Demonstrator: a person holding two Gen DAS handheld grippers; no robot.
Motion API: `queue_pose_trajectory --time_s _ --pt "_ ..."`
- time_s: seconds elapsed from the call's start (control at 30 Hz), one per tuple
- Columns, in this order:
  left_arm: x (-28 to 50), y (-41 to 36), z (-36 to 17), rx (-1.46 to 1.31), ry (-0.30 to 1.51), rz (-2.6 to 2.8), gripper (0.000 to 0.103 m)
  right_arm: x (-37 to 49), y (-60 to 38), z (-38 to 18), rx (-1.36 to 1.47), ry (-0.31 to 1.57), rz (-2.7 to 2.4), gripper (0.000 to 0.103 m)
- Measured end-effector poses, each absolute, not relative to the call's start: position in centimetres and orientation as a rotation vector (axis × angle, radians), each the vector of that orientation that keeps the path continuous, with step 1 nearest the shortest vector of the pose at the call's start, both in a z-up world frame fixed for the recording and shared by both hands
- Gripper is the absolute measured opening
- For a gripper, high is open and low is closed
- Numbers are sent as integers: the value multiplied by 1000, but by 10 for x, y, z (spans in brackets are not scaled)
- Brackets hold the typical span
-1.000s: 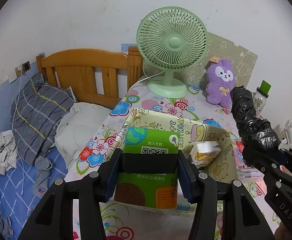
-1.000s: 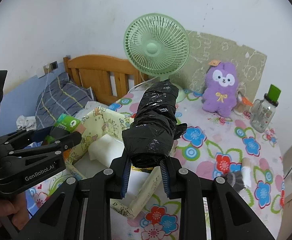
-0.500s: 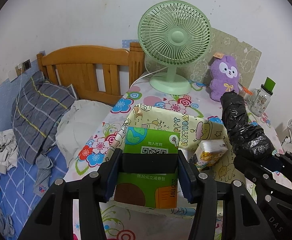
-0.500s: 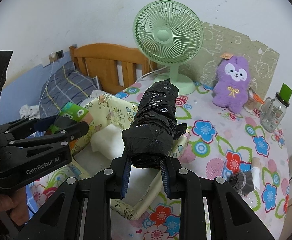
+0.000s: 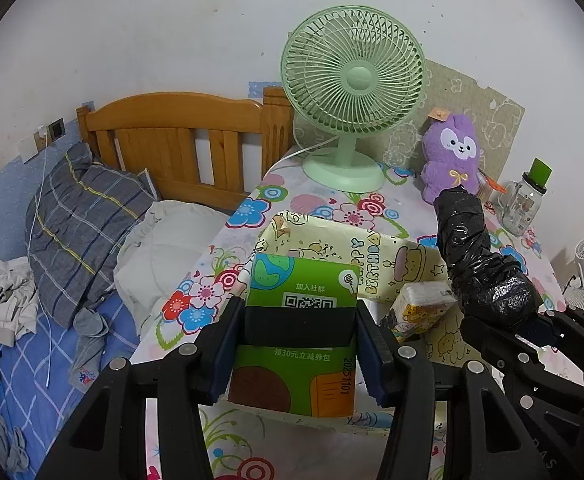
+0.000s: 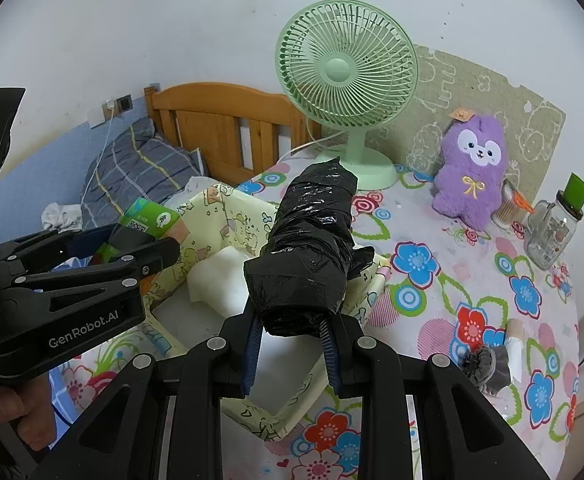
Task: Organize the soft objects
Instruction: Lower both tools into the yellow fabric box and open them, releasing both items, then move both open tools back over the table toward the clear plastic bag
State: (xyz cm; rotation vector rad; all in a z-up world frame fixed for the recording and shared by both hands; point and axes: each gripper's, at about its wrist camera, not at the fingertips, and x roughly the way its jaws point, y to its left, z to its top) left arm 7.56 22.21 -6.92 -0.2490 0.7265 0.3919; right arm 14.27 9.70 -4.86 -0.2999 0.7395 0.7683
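Left gripper (image 5: pixel 299 354): jaws opening, green tissue pack (image 5: pixel 297 320) still between the pads, at the near wall of the yellow fabric bin (image 5: pixel 375 248). Right gripper (image 6: pixel 290 346): clenched on the black plastic bundle (image 6: pixel 311 248), above the bin's 3 o'clock edge. Purple plush (image 6: pixel 471 170) stands at 1 o'clock.

Two wrist fisheyes, close, angled down over the flowered table (image 5: pixel 276 200); both share the green fan (image 6: pixel 347 76)
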Motion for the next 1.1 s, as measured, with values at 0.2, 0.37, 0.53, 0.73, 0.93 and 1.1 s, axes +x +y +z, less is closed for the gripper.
queue_pose_trajectory --time_s 0.2,0.37,0.53,0.73,0.93,1.1 --pt "68 224 -62 -262 706 398 81 140 97 -47 -311 737 759 49" --pt "67 222 -57 -251 697 400 81 138 90 -41 -299 709 753 64" --pt "66 216 -55 -249 695 390 82 136 81 -37 -289 699 745 64" --pt "64 202 -48 -229 681 375 85 136 62 -31 -260 689 724 64" --pt "65 184 -44 -214 672 358 87 135 35 -26 -230 676 700 64" --pt "70 160 -42 -187 672 329 89 139 5 -26 -198 680 659 65"
